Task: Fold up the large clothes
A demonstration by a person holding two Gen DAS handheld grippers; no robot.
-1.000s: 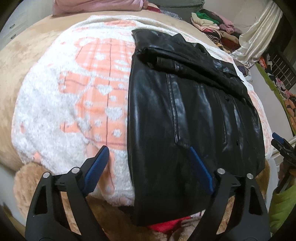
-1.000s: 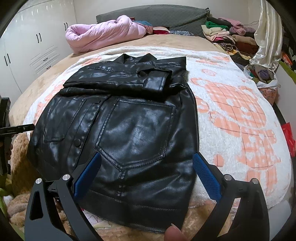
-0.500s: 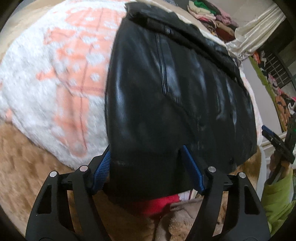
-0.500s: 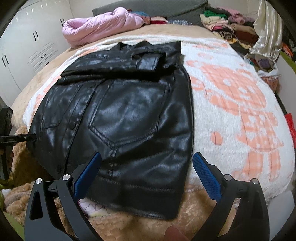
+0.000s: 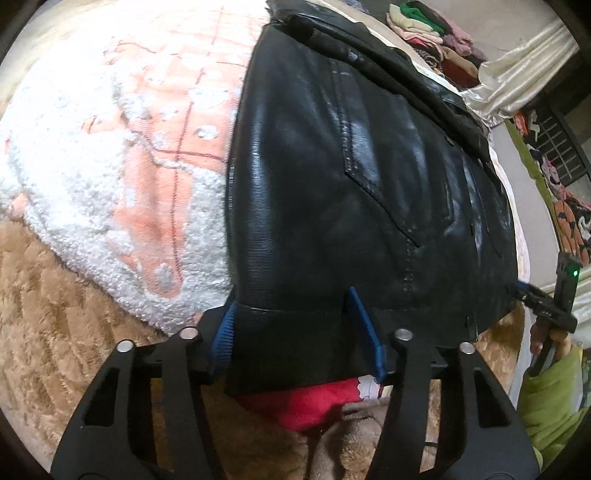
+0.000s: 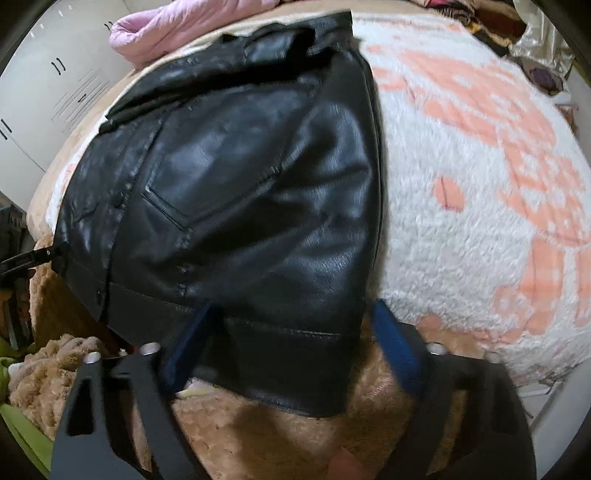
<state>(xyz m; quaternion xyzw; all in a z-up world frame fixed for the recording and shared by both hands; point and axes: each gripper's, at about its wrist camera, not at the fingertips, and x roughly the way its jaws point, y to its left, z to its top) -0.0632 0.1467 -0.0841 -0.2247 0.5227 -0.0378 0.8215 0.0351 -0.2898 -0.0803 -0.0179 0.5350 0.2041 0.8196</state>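
the black leather jacket (image 5: 332,184) lies flat on a white and peach fleece blanket (image 5: 122,155) spread over the bed (image 5: 55,295), its hem hanging just over the near edge, collar and folded sleeve at the far end. a patch pocket (image 6: 221,177) and a row of snaps show on its front.

the left claw (image 5: 299,325) straddles the hem's left corner: its blue pads (image 5: 223,332) sit on either side of the hem band, the jaws have just been closing and the leather is between them, both pads up against it, though a firm pinch cannot be confirmed. the right claw (image 6: 291,343) straddles the hem's right corner in the same way, blurred; its jaws have just been closing but stand wide, the right pad off the jacket's edge, so nothing is clamped.

under the hem a red cloth (image 5: 306,402) pokes out over the tan plush bedcover (image 6: 258,435). at the far side lie a pink quilted coat (image 6: 177,26) and a stack of folded clothes (image 5: 436,33); white wardrobe doors (image 6: 48,92) stand at the left.
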